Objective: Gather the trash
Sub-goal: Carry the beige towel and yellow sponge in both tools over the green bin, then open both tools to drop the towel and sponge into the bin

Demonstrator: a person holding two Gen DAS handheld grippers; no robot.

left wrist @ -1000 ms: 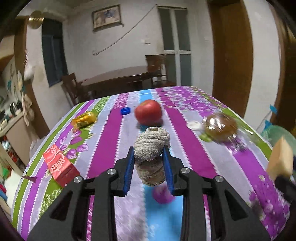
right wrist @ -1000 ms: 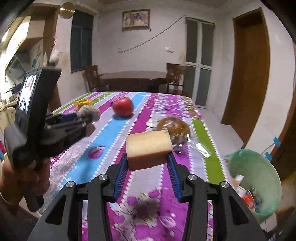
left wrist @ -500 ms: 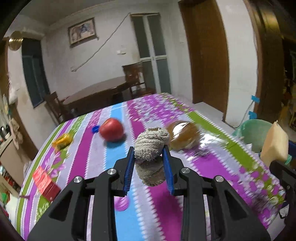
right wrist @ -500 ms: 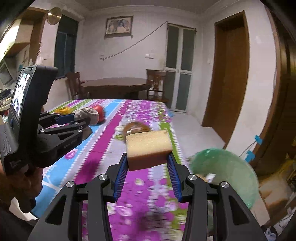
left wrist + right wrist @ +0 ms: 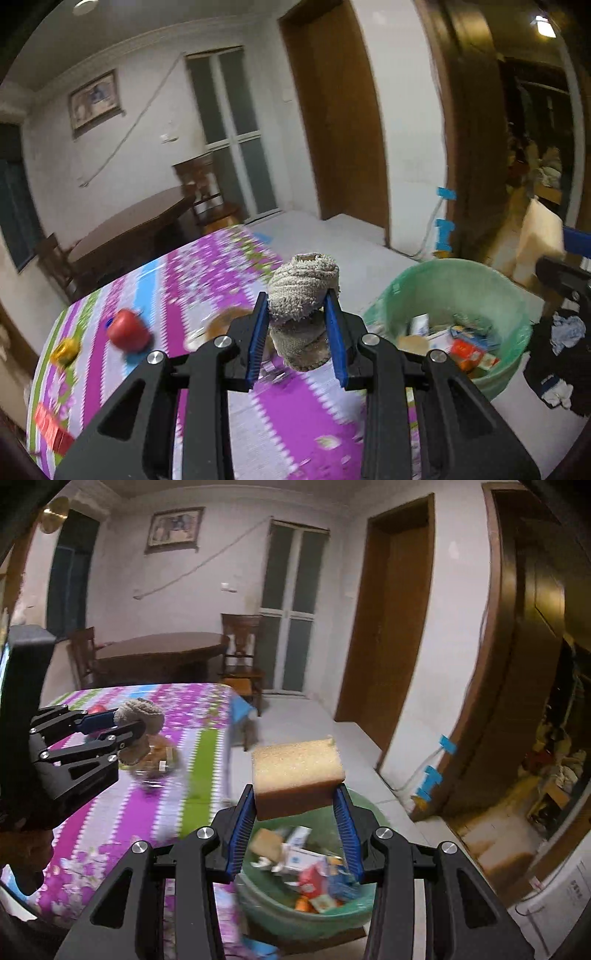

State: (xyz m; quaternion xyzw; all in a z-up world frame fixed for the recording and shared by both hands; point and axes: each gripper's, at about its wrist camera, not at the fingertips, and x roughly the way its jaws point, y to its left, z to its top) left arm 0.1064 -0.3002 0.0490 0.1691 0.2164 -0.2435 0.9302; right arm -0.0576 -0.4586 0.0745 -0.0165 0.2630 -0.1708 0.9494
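Green bin under right hand-held gripper, tilted down, clamping sponge.

Right gripper clamps a yellow sponge above the green trash bin. Left gripper grips a rolled cloth over the table.

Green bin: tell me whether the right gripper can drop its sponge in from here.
Probably yes: the right gripper holds the sponge right above the green bin, whose open mouth has nothing over it.
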